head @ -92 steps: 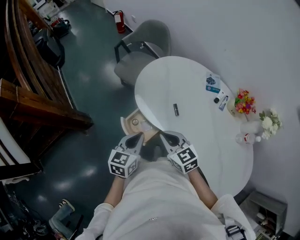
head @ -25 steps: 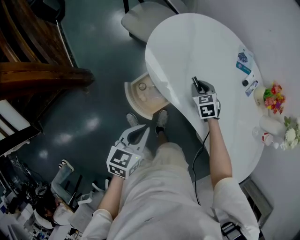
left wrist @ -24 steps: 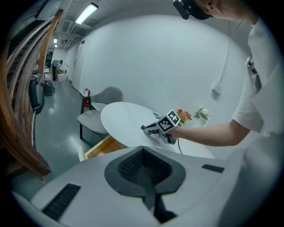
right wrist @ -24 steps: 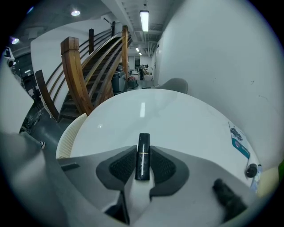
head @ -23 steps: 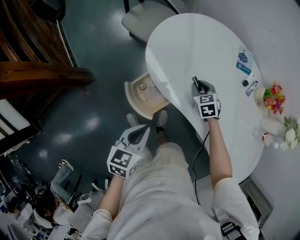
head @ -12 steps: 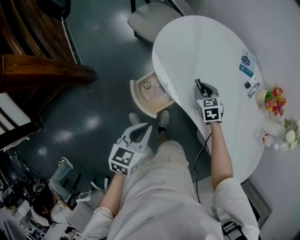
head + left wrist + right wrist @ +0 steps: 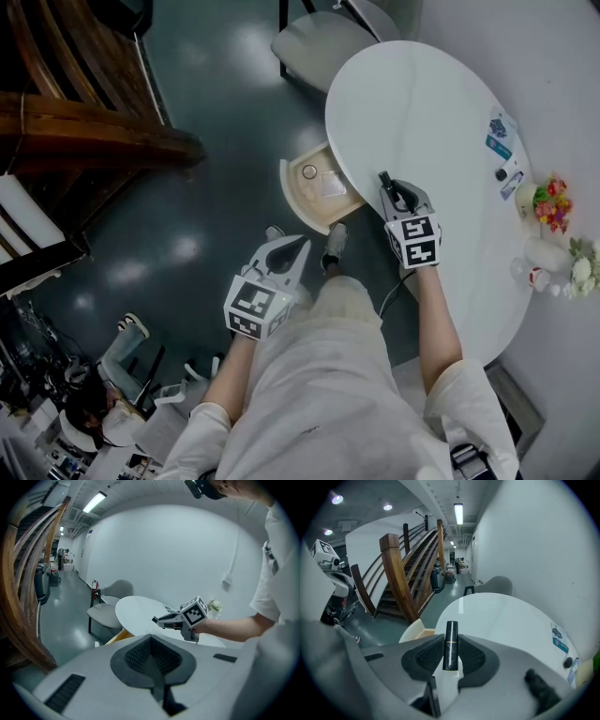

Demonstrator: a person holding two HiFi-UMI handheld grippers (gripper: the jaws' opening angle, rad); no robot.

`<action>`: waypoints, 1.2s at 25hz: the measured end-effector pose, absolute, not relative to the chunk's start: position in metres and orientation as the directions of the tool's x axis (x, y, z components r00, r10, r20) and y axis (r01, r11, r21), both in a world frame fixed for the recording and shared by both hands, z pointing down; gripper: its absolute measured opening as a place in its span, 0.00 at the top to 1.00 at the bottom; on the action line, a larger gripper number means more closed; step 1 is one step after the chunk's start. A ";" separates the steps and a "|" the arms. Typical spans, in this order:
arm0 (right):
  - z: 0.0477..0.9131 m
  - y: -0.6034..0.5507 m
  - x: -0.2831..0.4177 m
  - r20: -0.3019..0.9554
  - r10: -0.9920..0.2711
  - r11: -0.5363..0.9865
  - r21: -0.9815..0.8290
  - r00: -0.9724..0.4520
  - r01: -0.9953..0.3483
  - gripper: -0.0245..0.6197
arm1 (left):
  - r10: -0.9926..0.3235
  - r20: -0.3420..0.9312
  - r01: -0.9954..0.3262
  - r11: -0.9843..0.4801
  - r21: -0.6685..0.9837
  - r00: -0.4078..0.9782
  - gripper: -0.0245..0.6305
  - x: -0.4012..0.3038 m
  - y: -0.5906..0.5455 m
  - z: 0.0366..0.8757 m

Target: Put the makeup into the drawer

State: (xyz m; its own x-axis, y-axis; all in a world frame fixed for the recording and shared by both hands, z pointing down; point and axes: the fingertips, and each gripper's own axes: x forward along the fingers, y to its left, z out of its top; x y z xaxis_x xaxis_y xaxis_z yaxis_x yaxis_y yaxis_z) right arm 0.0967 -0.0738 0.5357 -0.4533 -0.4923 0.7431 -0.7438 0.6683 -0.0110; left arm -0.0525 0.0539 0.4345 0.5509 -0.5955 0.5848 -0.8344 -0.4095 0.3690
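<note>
Makeup tube [image 7: 450,645]: slim, black, thin gold band near the cap. Clamped between the jaws of the right tool [image 7: 394,194], clear of the surface [image 7: 422,103]. Long axis runs along the jaws, cap end leading.

Drawer [image 7: 291,187]: open, pulled out from under the near-left edge of the surface. In the head view it lies just left of and slightly beyond the tube's tip. In the right gripper view its pale rim shows low and left of the tube. A small ring-shaped piece and a clear packet already lie inside.

Nearer hand: the right. Judged: a short carry leftward and down would bring the tube over the drawer's opening.

Left tool [image 7: 295,248]: jaws together, empty, low by the person's leg, near the drawer but idle.

Change: some seconds ago the tube lay alone mid-surface. A second ago the right tool held it further in over the surface. It now stands at the edge, closer to the drawer.
</note>
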 end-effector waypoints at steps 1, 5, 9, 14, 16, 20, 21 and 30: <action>0.533 -0.072 0.090 0.740 -0.493 0.668 -0.014 -0.457 -0.744 0.82 | -0.597 0.582 -0.833 -0.412 0.369 0.553 0.95 -0.056 0.053 0.434; 0.523 -0.063 0.062 0.733 -0.484 0.682 -0.026 -0.478 -0.731 0.82 | -0.598 0.572 -0.828 -0.419 0.374 0.561 0.95 -0.071 0.050 0.431; 0.521 -0.049 0.033 0.730 -0.468 0.693 -0.046 -0.498 -0.719 0.82 | -0.593 0.571 -0.823 -0.421 0.381 0.568 0.95 -0.087 0.052 0.432; 0.536 -0.029 0.000 0.746 -0.427 0.695 -0.091 -0.511 -0.713 0.82 | -0.587 0.564 -0.814 -0.422 0.399 0.581 0.95 -0.108 0.052 0.432; 0.546 -0.024 -0.011 0.756 -0.416 0.692 -0.098 -0.506 -0.715 0.82 | -0.580 0.566 -0.811 -0.421 0.407 0.586 0.95 -0.116 0.053 0.435; 0.569 -0.026 -0.024 0.767 -0.430 0.675 -0.078 -0.476 -0.734 0.82 | -0.564 0.580 -0.809 -0.416 0.416 0.588 0.95 -0.134 0.056 0.445; 0.577 -0.025 -0.026 0.773 -0.428 0.673 -0.074 -0.468 -0.736 0.82 | -0.558 0.585 -0.808 -0.415 0.418 0.589 0.95 -0.138 0.058 0.449; 0.655 -0.041 -0.044 0.806 -0.444 0.657 -0.005 -0.392 -0.754 0.82 | -0.501 0.610 -0.788 -0.436 0.435 0.614 0.95 -0.169 0.066 0.488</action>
